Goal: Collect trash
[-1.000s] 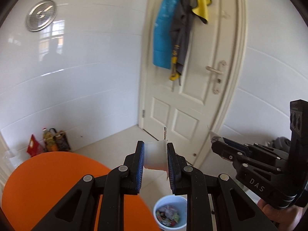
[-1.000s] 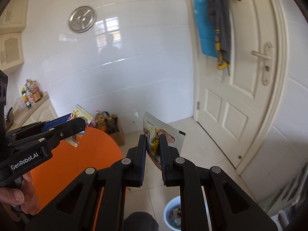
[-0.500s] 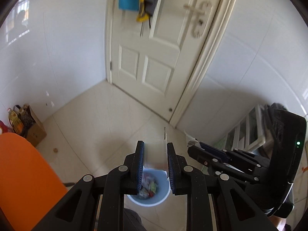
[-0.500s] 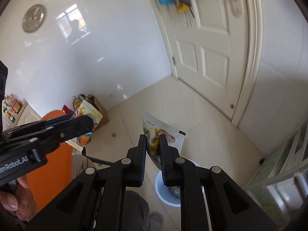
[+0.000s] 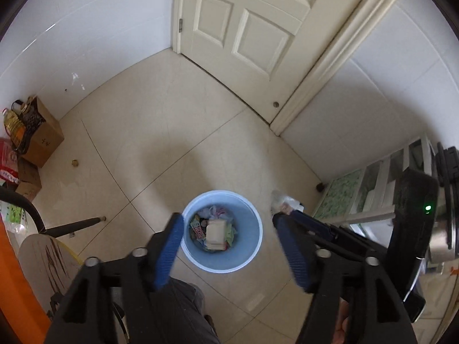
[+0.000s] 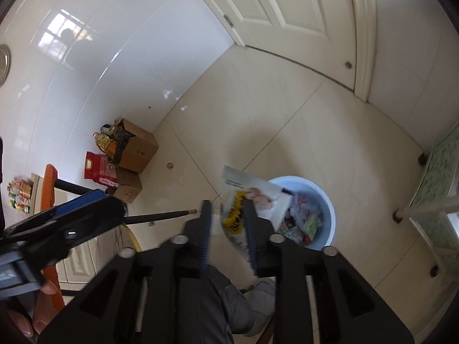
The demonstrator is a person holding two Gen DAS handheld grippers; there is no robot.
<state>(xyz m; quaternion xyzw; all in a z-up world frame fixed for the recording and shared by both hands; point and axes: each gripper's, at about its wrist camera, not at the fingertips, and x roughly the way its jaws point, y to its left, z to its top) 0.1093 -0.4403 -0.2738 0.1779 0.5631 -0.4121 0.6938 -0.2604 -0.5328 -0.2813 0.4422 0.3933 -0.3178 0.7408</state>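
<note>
A light blue trash bin (image 5: 252, 226) stands on the tiled floor, holding several wrappers and a pale cup-like piece (image 5: 215, 233). My left gripper (image 5: 229, 229) is wide open and empty right above the bin. In the right wrist view the bin (image 6: 327, 200) lies just right of my right gripper (image 6: 228, 215), whose jaws have parted. A white and yellow snack bag (image 6: 249, 200) sits loose between them, leaning on the right finger above the bin's rim. The right gripper also shows in the left wrist view (image 5: 289, 218).
A white door (image 5: 246, 28) is behind the bin. Cardboard boxes (image 6: 137, 152) with an oil bottle and a red bag stand by the wall. The orange table (image 5: 17, 286), a chair (image 5: 46, 255) and a white rack (image 5: 373, 200) flank the bin. My legs are below.
Both grippers tilted down over the bin. The left gripper opened and its pale cup dropped into the bin. The right gripper's jaws parted around the snack bag.
</note>
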